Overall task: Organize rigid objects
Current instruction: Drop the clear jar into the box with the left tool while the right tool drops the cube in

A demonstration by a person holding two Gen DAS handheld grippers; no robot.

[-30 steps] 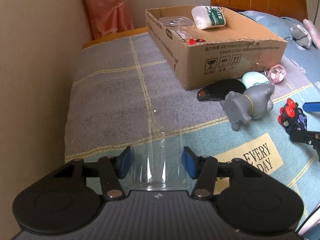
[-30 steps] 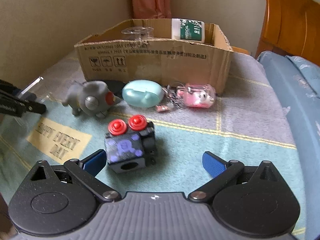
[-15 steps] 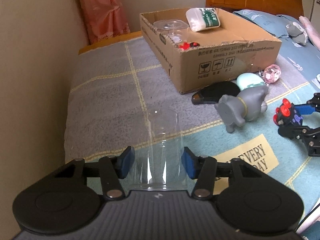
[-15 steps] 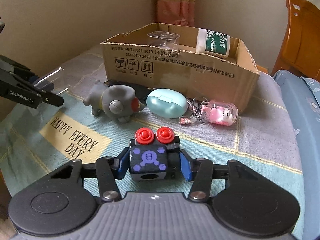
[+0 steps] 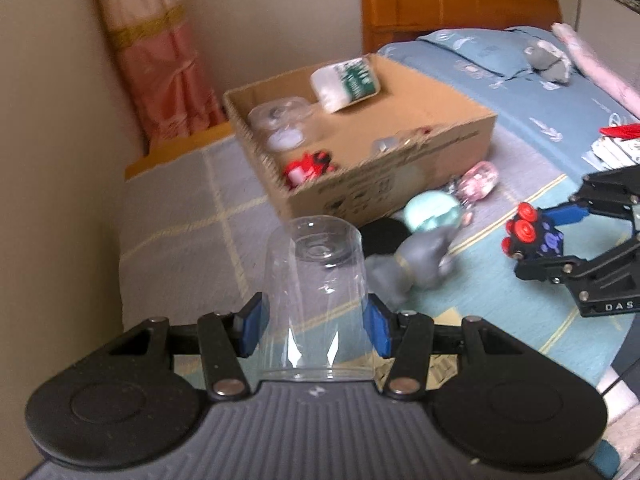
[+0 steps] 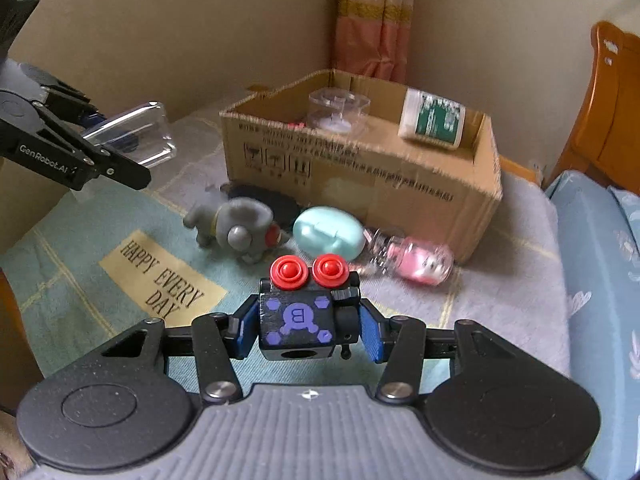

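Note:
My left gripper point(image 5: 314, 326) is shut on a clear plastic cup point(image 5: 316, 280), held off the bed with its base pointing away from me. The cup point(image 6: 138, 134) and that gripper also show at the left of the right wrist view. My right gripper point(image 6: 306, 330) is shut on a black cube toy point(image 6: 298, 318) with purple marks and two red buttons, lifted above the blanket. The same cube point(image 5: 532, 238) shows at the right of the left wrist view. An open cardboard box point(image 6: 360, 168) stands behind, holding a white and green bottle point(image 6: 434, 120), a clear container point(image 6: 338, 110) and a red toy point(image 5: 306, 166).
On the blanket in front of the box lie a grey elephant toy point(image 6: 236, 230), a mint green case point(image 6: 330, 238), a pink keychain bottle point(image 6: 420, 262) and a black object point(image 5: 380, 232). A wall runs on the left, a wooden headboard point(image 5: 452, 0) stands behind, blue bedding point(image 6: 600, 280) on the right.
The right gripper closed on the black cube and lifted it off the blanket. The left gripper rose with the clear cup and rolled slightly; the view now looks down into the box.

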